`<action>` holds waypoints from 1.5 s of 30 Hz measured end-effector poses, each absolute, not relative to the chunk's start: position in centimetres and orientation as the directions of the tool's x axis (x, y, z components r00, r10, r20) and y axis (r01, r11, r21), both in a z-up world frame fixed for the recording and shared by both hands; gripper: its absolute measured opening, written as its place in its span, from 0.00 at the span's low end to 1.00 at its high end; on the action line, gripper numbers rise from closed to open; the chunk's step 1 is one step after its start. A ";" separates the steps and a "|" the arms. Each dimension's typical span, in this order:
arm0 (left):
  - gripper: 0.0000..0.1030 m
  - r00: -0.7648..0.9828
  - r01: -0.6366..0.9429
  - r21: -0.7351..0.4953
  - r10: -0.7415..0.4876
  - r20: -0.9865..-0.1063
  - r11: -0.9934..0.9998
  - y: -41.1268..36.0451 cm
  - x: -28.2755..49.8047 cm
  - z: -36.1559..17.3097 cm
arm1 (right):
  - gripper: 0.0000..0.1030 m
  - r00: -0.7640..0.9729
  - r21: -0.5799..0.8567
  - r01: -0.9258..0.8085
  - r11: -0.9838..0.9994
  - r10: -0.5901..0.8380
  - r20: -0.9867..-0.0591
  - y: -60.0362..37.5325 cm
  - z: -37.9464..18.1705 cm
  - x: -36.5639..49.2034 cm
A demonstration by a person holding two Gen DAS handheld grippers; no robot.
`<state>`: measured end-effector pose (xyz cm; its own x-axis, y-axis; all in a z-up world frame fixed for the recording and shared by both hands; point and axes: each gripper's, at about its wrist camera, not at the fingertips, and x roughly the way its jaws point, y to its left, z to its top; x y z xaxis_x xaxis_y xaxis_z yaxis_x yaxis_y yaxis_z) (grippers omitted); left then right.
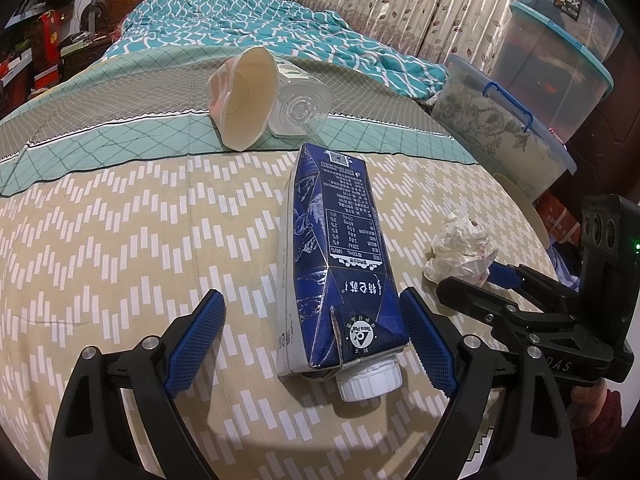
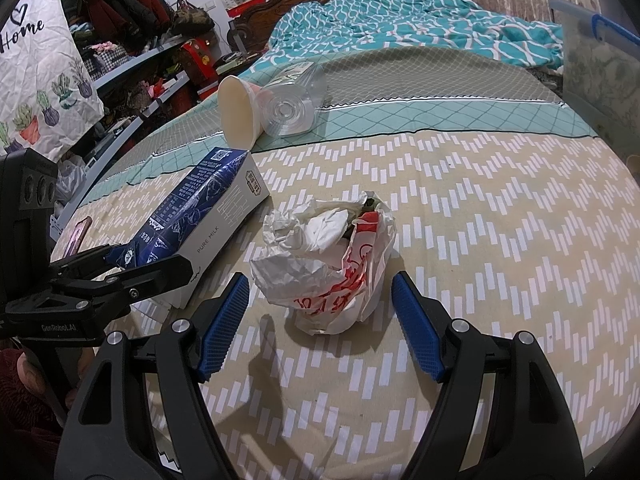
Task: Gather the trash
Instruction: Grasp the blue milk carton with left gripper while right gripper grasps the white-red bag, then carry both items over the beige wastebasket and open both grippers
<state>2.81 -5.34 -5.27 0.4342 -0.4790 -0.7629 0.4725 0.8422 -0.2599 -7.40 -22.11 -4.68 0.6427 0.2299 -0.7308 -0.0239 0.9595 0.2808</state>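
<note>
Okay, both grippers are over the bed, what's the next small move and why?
Probably close the left gripper on the milk carton: its open fingers already straddle the carton's cap end. The right gripper is likewise open around the crumpled wrapper, so it could close next.

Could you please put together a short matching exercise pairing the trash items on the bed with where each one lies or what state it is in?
Items:
1. milk carton
2. crumpled wrapper
3. paper cup
4. clear plastic bottle

Descriptions:
A. lies on its side, base toward the cameras, touching the cup
B. lies between the open fingers of the left hand-held gripper
C. lies on its side with its open mouth facing the cameras
D. sits between the open fingers of the right hand-held gripper

Pairs: 1-B, 2-D, 3-C, 4-A
</note>
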 end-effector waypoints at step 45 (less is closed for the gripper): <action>0.80 0.090 0.841 -0.305 -0.672 -0.735 0.446 -46.6 6.1 -0.2 | 0.67 0.773 0.472 0.560 0.681 -0.223 -0.594 -57.7 -2.6 -18.8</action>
